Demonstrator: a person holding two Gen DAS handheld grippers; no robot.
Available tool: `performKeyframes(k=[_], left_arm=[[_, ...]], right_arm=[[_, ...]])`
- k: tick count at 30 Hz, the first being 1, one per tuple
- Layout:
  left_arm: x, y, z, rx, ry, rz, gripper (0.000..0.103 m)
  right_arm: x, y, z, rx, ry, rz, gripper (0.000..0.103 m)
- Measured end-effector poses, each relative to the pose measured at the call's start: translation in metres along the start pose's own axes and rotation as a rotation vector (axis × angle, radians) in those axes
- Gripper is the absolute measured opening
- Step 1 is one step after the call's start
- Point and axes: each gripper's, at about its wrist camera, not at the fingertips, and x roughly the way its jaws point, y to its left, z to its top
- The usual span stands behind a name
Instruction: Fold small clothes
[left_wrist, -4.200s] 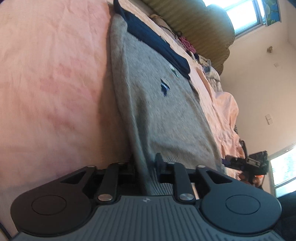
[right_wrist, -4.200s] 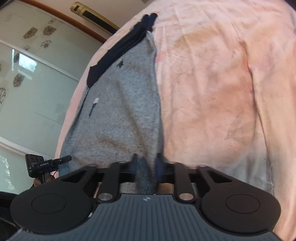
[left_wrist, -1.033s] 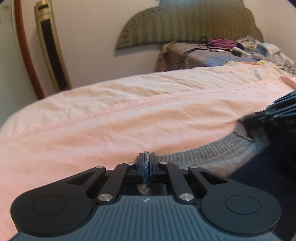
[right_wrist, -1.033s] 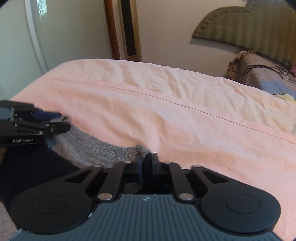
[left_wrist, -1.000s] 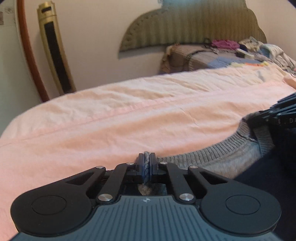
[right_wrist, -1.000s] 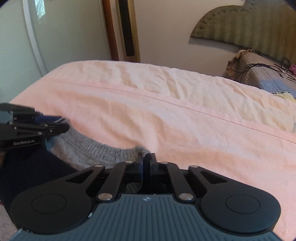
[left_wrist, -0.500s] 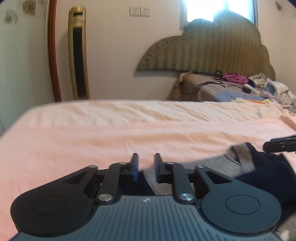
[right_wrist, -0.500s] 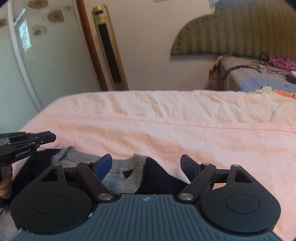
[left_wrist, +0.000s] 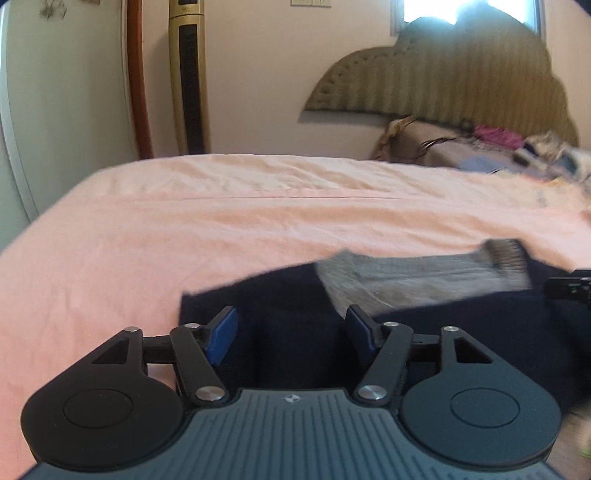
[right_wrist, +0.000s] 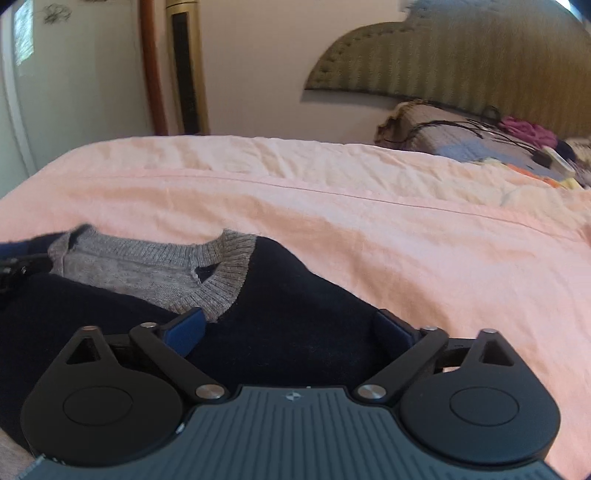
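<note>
A small sweater lies on the pink bed sheet (left_wrist: 258, 221), navy body (left_wrist: 295, 295) up, with its grey ribbed collar (left_wrist: 424, 277) toward the far side. It also shows in the right wrist view, navy body (right_wrist: 295, 332) and grey collar (right_wrist: 155, 273). My left gripper (left_wrist: 291, 330) is open and empty, just above the sweater's near left part. My right gripper (right_wrist: 291, 332) is open wide and empty above the sweater's right part. The tip of the right gripper (left_wrist: 570, 286) shows at the right edge of the left wrist view, and the left gripper (right_wrist: 14, 269) at the left edge of the right wrist view.
A padded olive headboard (left_wrist: 443, 85) stands at the far right with a pile of blankets and clothes (left_wrist: 480, 144) below it. A gold tower fan (left_wrist: 188, 74) and a wooden door frame (left_wrist: 138, 74) stand by the far wall. The sheet (right_wrist: 369, 221) stretches beyond the sweater.
Both grippers held the sweater's edge shut a second ago; they have let go and opened. The sweater now lies folded over, navy side up, and both grippers have pulled back and risen.
</note>
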Motion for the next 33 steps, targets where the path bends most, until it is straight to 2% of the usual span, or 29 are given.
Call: performKeyframes(k=[2, 4, 5, 7, 9, 12, 14, 15, 16, 17, 19, 21, 22, 23, 25, 27, 28, 29, 31, 32, 33], left_arm=[[-0.024, -0.004, -0.013, 0.029, -0.009, -0.061, 0.074], [-0.034, -0.009, -0.026, 0.058, 0.014, -0.071, 0.077], [-0.033, -0.01, -0.033, 0.071, 0.038, -0.067, 0.077], [-0.031, -0.007, -0.045, 0.078, 0.013, -0.06, 0.083], [-0.028, 0.001, -0.044, 0.034, 0.015, -0.081, 0.087], [-0.025, -0.005, -0.039, 0.066, 0.023, -0.041, 0.09], [-0.036, -0.01, -0.039, 0.076, 0.017, 0.012, 0.089], [-0.046, -0.011, -0.04, 0.062, 0.013, 0.016, 0.09], [-0.059, -0.012, -0.044, 0.042, 0.01, -0.018, 0.09], [-0.071, -0.012, -0.048, 0.024, 0.011, -0.055, 0.09], [-0.089, -0.017, -0.061, 0.01, 0.032, -0.082, 0.09], [-0.092, -0.022, -0.074, 0.018, 0.089, -0.108, 0.09], [-0.089, -0.024, -0.081, 0.029, 0.106, -0.094, 0.09], [-0.091, -0.028, -0.086, 0.068, 0.073, -0.056, 0.09], [-0.097, -0.033, -0.09, 0.079, 0.077, -0.008, 0.09], [-0.11, -0.03, -0.091, -0.004, 0.103, -0.023, 0.09], [-0.118, -0.03, -0.096, -0.031, 0.114, -0.044, 0.09], [-0.125, -0.031, -0.103, -0.026, 0.121, -0.047, 0.091], [-0.138, -0.042, -0.123, 0.079, 0.108, -0.011, 0.097], [-0.145, -0.046, -0.132, 0.134, 0.072, 0.004, 0.097], [-0.153, -0.047, -0.137, 0.146, 0.059, 0.02, 0.097]], right_arm=[[-0.031, 0.0, -0.013, 0.021, -0.029, 0.071, 0.089], [-0.049, 0.01, -0.026, -0.023, -0.024, 0.111, 0.097], [-0.053, 0.018, -0.033, -0.059, -0.001, 0.112, 0.098], [-0.047, 0.027, -0.046, -0.118, 0.055, 0.09, 0.099], [-0.045, 0.023, -0.057, -0.133, 0.021, 0.079, 0.103], [-0.039, 0.009, -0.051, -0.044, 0.014, 0.088, 0.103], [-0.04, 0.016, -0.051, -0.072, 0.023, 0.058, 0.101], [-0.045, 0.019, -0.051, -0.064, 0.028, 0.041, 0.099], [-0.054, 0.02, -0.052, -0.036, 0.033, 0.037, 0.094], [-0.065, 0.022, -0.054, -0.009, 0.032, 0.053, 0.093], [-0.086, 0.027, -0.062, 0.0, 0.029, 0.124, 0.099], [-0.096, 0.035, -0.076, -0.032, 0.054, 0.124, 0.1], [-0.094, 0.037, -0.082, -0.051, 0.087, 0.119, 0.1], [-0.09, 0.039, -0.09, -0.083, 0.096, 0.1, 0.102], [-0.092, 0.04, -0.097, -0.121, 0.062, 0.059, 0.103], [-0.1, 0.04, -0.093, -0.046, 0.089, 0.012, 0.101], [-0.109, 0.043, -0.095, -0.015, 0.087, 0.015, 0.098], [-0.117, 0.047, -0.1, -0.011, 0.09, 0.038, 0.102], [-0.128, 0.056, -0.12, -0.055, 0.107, 0.046, 0.103], [-0.136, 0.065, -0.134, -0.124, 0.067, 0.015, 0.103], [-0.144, 0.065, -0.144, -0.142, 0.023, 0.015, 0.103]])
